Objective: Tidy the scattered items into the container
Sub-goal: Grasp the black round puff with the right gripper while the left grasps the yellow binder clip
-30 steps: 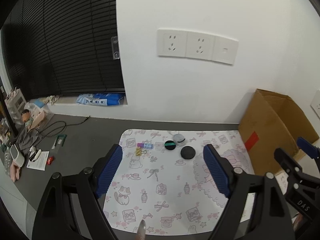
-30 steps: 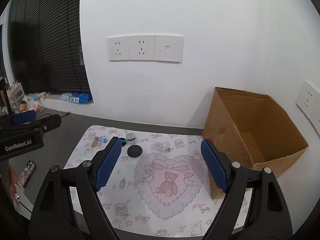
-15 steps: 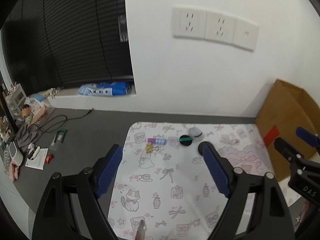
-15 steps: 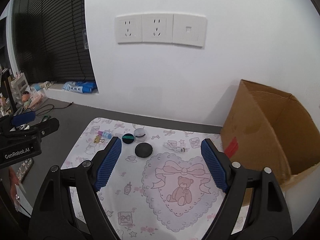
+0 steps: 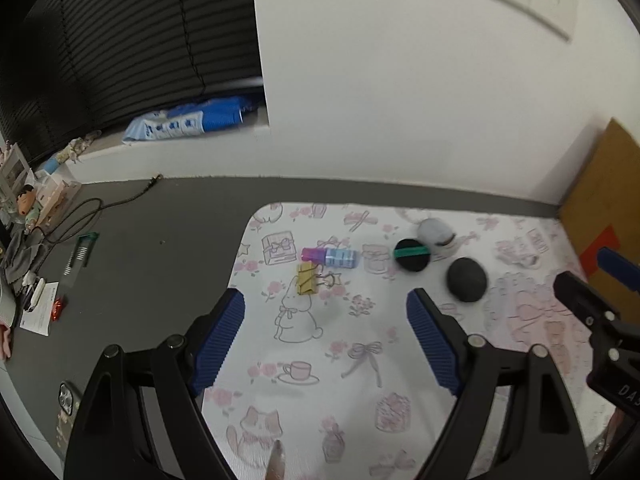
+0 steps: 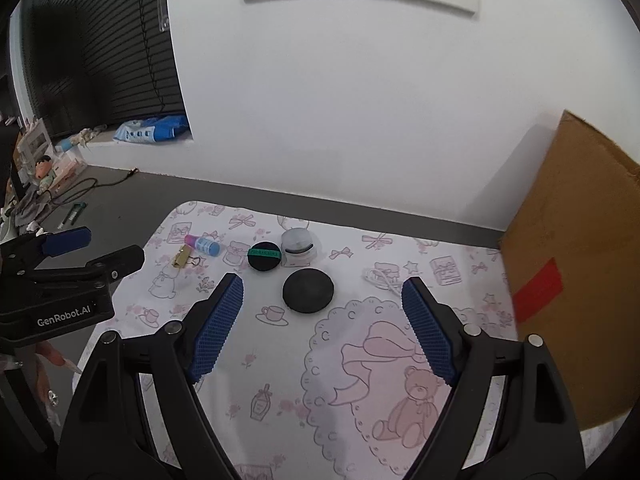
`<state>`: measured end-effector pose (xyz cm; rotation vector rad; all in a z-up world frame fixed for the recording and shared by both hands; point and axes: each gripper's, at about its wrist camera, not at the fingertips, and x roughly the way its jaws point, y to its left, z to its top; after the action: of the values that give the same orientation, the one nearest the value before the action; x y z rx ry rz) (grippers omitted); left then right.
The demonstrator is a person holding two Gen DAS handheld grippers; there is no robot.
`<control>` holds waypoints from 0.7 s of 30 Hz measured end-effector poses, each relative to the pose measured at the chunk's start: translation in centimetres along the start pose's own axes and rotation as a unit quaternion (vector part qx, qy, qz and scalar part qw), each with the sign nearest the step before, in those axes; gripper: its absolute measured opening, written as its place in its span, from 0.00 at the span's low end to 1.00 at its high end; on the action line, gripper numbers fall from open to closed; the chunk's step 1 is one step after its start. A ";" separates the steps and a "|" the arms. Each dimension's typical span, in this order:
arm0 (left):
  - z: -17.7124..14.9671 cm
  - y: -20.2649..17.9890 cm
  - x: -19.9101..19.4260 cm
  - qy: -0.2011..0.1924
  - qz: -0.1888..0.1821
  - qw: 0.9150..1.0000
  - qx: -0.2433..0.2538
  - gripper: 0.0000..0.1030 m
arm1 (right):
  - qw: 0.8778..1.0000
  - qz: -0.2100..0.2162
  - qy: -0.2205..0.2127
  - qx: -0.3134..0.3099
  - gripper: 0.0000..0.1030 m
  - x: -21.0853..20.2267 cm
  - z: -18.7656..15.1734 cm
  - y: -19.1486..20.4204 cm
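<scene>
Change: both grippers lower and closer to mat than a second ago; items loom larger, wall sockets near top edge. Meaning: approach phase, nothing picked yet.

Left gripper: fingers spread, empty, above gold binder clip.
Right gripper: fingers spread, empty, black disc ahead between them.

Items clustered at far side of printed mat: purple-blue ribbed tube, matte round puff with green band, translucent round jar. Cardboard box, corrugated, at right edge, well apart from cluster.
</scene>
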<state>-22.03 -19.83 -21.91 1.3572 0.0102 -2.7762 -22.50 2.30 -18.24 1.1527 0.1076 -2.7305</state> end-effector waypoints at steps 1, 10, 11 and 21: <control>-0.1 0.0 0.8 0.004 0.001 1.000 0.001 0.80 | 1.000 0.000 0.002 0.000 0.81 0.6 -0.1 0.1; -0.6 0.4 6.2 0.020 -0.003 1.000 0.000 0.80 | 1.000 -0.005 0.025 0.010 0.81 5.8 -1.6 0.2; -0.7 0.4 6.7 0.023 -0.003 1.000 0.000 0.80 | 1.000 -0.005 0.028 0.010 0.81 6.4 -1.8 0.2; -0.3 2.2 11.6 0.045 0.002 0.999 -0.019 0.80 | 0.999 -0.005 0.052 0.007 0.81 10.9 -3.1 0.8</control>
<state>-28.80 -22.50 -31.15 1.4706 0.0625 -2.6948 -27.64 0.48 -28.18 1.3008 0.1077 -2.6847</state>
